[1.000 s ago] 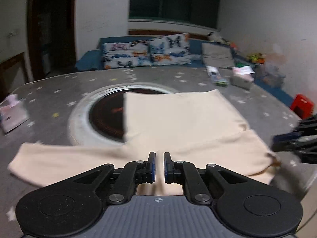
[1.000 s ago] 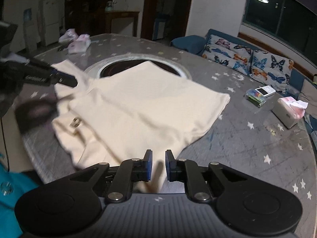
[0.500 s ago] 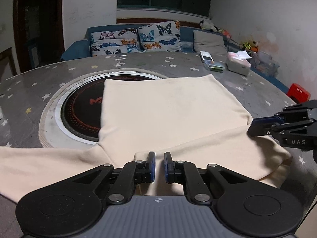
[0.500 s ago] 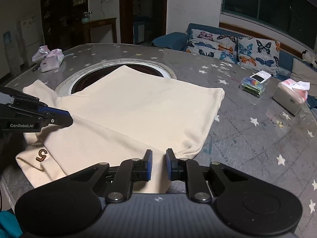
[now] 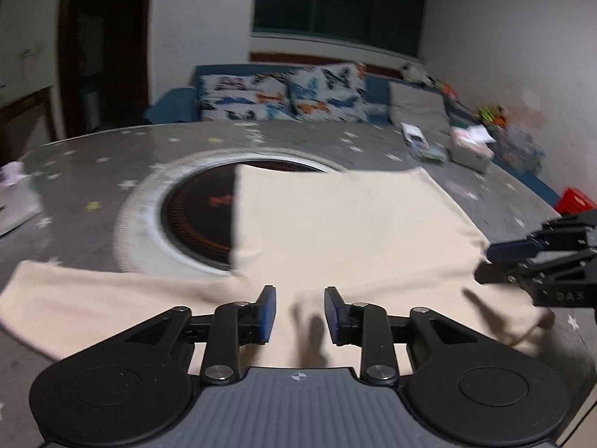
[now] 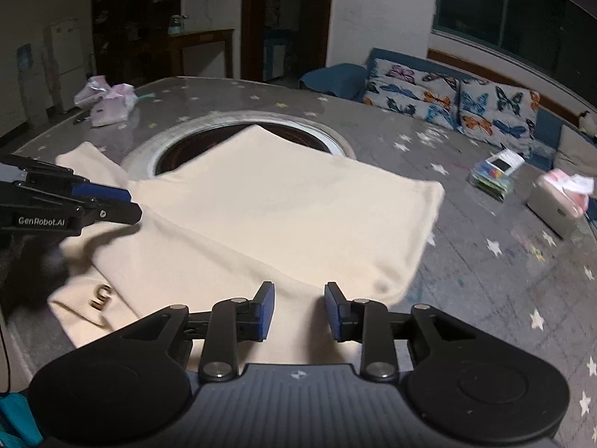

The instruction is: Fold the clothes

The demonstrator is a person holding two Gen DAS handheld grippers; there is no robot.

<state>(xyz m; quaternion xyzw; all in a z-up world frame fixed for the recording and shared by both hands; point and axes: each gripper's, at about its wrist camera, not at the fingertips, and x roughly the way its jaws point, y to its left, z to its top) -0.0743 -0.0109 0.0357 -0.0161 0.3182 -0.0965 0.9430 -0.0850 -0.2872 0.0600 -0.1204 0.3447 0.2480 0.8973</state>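
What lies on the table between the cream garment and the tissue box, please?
In the right wrist view, only bare star-patterned table separates the cream garment from the tissue box; the colourful packet sits farther back.

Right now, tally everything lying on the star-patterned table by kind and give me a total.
Cream garment: 1
White tissue box: 1
Pink-and-white tissue pack: 1
Small stack with a phone-like item on top: 1
Total: 4
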